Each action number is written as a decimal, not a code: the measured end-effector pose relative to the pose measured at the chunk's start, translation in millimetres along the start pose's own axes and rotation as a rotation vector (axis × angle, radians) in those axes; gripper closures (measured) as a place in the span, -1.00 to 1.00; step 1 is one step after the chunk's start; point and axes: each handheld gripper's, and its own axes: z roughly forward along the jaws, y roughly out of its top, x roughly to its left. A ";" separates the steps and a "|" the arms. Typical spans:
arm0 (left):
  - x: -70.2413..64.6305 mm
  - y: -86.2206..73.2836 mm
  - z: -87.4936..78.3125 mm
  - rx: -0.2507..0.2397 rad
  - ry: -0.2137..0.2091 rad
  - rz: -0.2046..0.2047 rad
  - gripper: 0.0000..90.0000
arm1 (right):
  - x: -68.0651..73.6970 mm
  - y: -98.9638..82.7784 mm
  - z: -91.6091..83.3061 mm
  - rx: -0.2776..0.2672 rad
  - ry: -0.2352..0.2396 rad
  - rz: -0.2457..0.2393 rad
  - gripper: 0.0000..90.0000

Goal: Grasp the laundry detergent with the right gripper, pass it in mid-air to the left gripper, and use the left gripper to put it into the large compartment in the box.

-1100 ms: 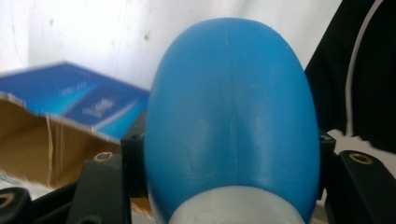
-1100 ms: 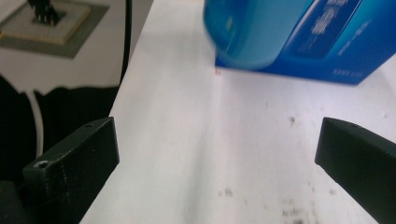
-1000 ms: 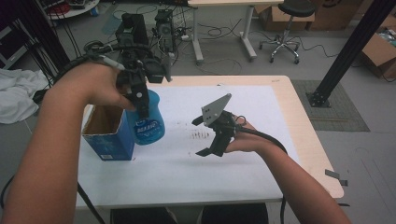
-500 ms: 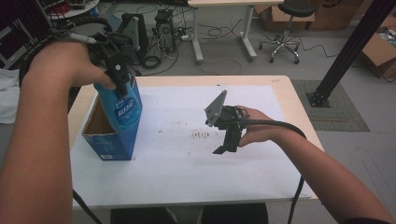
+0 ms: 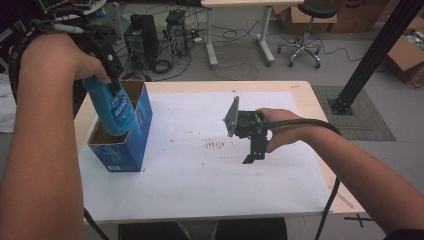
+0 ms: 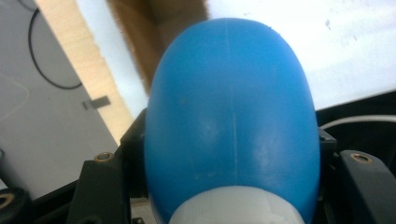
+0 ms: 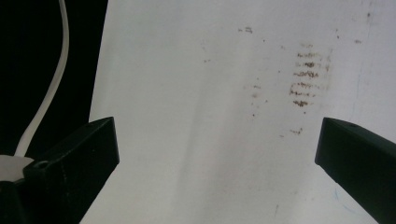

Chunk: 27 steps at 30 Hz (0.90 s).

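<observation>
At the left of the high view, the left tool [image 5: 111, 75] is clamped on a blue plastic bottle [image 5: 114, 111] near its neck, holding it tilted above the open top of a blue cardboard box [image 5: 131, 145] that stands at the left side of the table [image 5: 200, 185]. The bottle's lower end hangs at the box's opening, so the lift and carry look done. What seems left is lowering the bottle into the box and letting go. In the left gripper view the bottle [image 6: 231, 116] sits between the jaws. The right tool [image 5: 252, 150] hovers at mid-frame over the white table cover, its jaws wide apart and empty, near some brown marks [image 7: 306, 74].
</observation>
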 end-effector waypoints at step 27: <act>39.8 12.3 39.9 -0.037 -0.016 -0.201 -0.14 | 0.0 -10.8 -11.2 0.042 0.001 0.007 -1.00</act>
